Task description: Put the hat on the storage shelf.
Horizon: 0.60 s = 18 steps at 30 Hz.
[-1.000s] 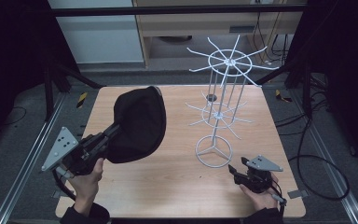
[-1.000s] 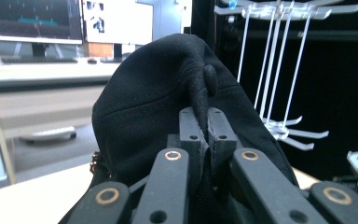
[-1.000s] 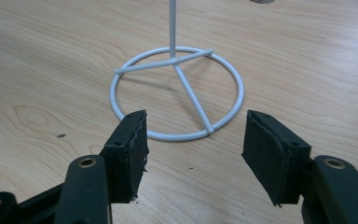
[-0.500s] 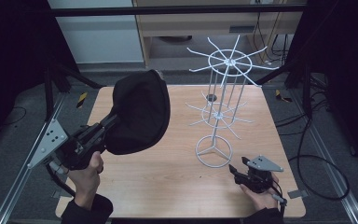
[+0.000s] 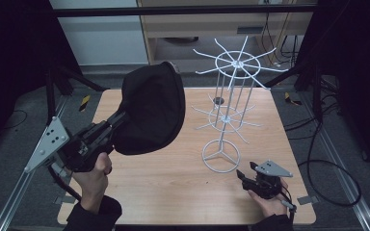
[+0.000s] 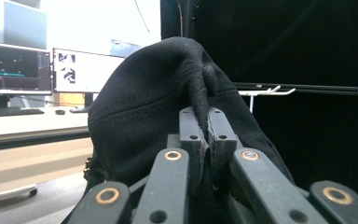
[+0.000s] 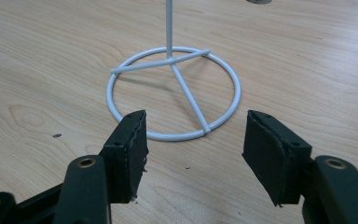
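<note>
The wire rack (image 5: 231,103) stands tall on the right half of the counter (image 5: 173,192), two tiers of white hooks over a ring base, and that is where the black cap (image 5: 149,113) looks headed. The cap hangs in the air over the counter's left half, raised on the left tongs (image 5: 118,120), with the top tier of hooks to its right and a little beyond it. So the left hand is the one carrying the move: across to the right, crown up, onto a hook arm. In the left gripper view the left tongs (image 6: 204,126) are clamped tight on a fold of the cap (image 6: 154,112), fabric pinched between the pads; which part of the cap that fold is, I can't quite tell. Low at the near right, the right tongs (image 7: 193,140) gape wide, holding nothing, just short of the rack's base ring (image 7: 175,91).
</note>
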Each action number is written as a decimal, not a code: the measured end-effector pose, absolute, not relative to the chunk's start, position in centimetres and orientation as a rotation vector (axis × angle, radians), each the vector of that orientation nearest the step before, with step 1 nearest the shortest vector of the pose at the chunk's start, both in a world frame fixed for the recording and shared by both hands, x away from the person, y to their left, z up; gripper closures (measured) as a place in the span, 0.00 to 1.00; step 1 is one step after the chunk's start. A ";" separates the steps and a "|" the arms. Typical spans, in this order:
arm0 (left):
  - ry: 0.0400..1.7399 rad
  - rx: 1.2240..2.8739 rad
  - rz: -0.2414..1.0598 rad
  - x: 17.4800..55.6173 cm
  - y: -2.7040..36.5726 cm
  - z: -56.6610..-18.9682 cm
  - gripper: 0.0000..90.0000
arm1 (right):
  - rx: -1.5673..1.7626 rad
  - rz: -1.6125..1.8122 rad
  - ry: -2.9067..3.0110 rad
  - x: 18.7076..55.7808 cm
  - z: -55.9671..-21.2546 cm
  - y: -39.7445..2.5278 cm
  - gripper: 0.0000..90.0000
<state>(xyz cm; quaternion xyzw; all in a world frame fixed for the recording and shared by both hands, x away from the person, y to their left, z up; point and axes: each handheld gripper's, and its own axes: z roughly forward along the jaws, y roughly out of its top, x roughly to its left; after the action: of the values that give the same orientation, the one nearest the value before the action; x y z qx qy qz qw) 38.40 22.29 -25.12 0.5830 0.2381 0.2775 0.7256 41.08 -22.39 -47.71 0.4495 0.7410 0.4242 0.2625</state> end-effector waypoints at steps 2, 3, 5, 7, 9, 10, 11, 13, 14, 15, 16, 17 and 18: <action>0.513 1.281 0.611 38.3 22.1 -24.8 0.96 | 1.216 1.148 2.004 41.1 -47.7 -22.4 0.44; 0.508 1.278 0.611 38.3 22.0 -24.7 0.96 | 1.215 1.148 2.003 41.1 -47.7 -22.4 0.44; 0.497 1.271 0.608 38.3 21.8 -24.4 0.96 | 1.216 1.148 2.002 41.1 -47.7 -22.4 0.44; 0.488 1.268 0.604 38.3 21.5 -24.1 0.96 | 1.215 1.148 2.002 41.1 -47.7 -22.4 0.44; 0.478 1.266 0.599 38.4 21.3 -23.9 0.96 | 1.214 1.148 2.003 41.1 -47.7 -22.4 0.44; 0.474 1.263 0.596 38.5 21.1 -23.8 0.96 | 1.214 1.147 2.003 41.1 -47.7 -22.4 0.44; 0.471 1.260 0.593 38.5 20.9 -23.7 0.96 | 1.215 1.148 2.003 41.1 -47.7 -22.4 0.44; 0.465 1.258 0.580 38.7 20.6 -23.5 0.96 | 1.214 1.148 2.003 41.1 -47.7 -22.4 0.44; 0.462 1.256 0.572 38.9 20.3 -23.4 0.96 | 1.215 1.148 2.003 41.1 -47.7 -22.4 0.44; 0.461 1.257 0.566 39.0 20.1 -23.4 0.96 | 1.214 1.147 2.004 41.1 -47.7 -22.4 0.44; 0.457 1.260 0.559 39.2 19.8 -23.3 0.96 | 1.216 1.147 2.004 41.1 -47.7 -22.4 0.44; 0.455 1.262 0.554 39.3 19.5 -23.3 0.96 | 1.214 1.147 2.004 41.1 -47.7 -22.4 0.44; 0.454 1.267 0.552 39.4 19.2 -23.2 0.96 | 1.214 1.148 2.004 41.1 -47.7 -22.4 0.44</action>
<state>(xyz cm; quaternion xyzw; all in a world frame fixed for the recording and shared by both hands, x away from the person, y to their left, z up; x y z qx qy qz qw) 39.41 19.21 -23.25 0.5791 0.2073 0.2523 0.7470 41.05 -22.36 -47.70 0.4488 0.7410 0.4244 0.2633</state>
